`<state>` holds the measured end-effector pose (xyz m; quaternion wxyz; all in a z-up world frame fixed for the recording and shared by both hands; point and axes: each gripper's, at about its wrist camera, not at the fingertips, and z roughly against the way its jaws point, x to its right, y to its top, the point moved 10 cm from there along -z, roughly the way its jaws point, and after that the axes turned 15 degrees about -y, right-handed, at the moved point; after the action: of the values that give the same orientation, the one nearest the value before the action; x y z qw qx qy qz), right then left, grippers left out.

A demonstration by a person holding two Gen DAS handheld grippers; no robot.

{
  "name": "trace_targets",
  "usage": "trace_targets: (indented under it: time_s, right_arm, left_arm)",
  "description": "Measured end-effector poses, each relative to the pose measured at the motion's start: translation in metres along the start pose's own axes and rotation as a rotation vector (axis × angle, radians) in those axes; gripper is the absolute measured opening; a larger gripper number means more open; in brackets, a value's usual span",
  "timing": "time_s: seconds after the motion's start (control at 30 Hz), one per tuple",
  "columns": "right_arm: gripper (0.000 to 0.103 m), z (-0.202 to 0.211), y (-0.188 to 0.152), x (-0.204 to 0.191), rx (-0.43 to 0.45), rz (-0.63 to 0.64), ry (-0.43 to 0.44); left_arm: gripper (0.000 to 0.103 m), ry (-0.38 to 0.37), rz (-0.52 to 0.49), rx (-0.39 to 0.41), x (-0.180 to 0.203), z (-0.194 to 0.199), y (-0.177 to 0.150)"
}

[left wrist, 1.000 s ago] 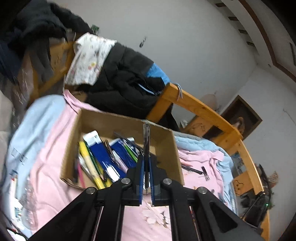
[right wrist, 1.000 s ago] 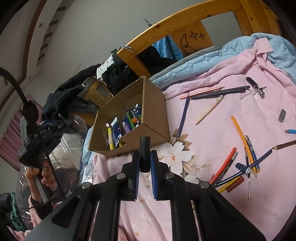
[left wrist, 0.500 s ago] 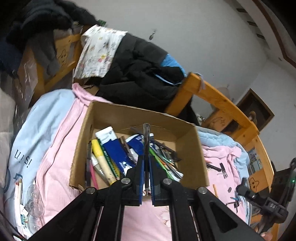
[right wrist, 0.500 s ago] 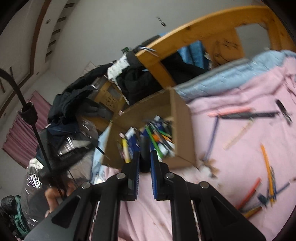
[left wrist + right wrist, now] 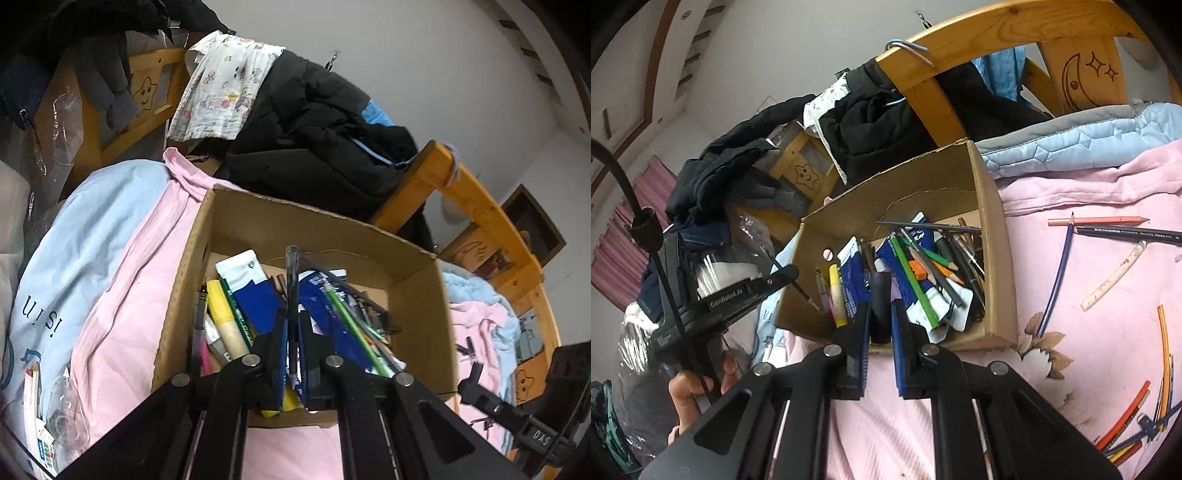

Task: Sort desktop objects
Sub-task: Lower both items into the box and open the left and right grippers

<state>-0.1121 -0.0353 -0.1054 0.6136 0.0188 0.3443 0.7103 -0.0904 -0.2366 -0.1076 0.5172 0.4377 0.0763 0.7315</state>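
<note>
An open cardboard box sits on the pink blanket, filled with blue packs, a yellow marker and several pencils and pens. My left gripper hangs over the box's near side, shut on a thin dark pen that sticks up between the pads. In the right wrist view the same box lies just ahead. My right gripper is shut on a thick black marker at the box's near edge. The left gripper shows at the left, a hand holding it.
Loose pencils and pens lie scattered on the pink blanket right of the box, more at the lower right. A wooden bed frame draped with a black jacket stands behind the box. A blue quilt borders it.
Both grippers have closed in on the box with their loads. The left one sank over its near side. The right one swung left from the scattered pencils to the box's front edge.
</note>
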Motion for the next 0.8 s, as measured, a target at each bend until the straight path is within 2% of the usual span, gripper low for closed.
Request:
trace_targets:
  time_s: [0.13, 0.37, 0.8]
  right_arm:
    - [0.012, -0.018, 0.007, -0.002, -0.029, 0.007, -0.026]
    - [0.012, -0.059, 0.002, 0.005, -0.106, 0.021, -0.128]
    - [0.012, -0.096, -0.008, 0.006, -0.173, 0.078, -0.252]
  left_arm:
    - [0.005, 0.035, -0.020, -0.026, -0.005, -0.009, -0.004]
    - [0.005, 0.069, -0.004, -0.089, -0.019, -0.023, -0.014]
    - [0.006, 0.096, -0.011, -0.145, -0.024, -0.038, -0.024]
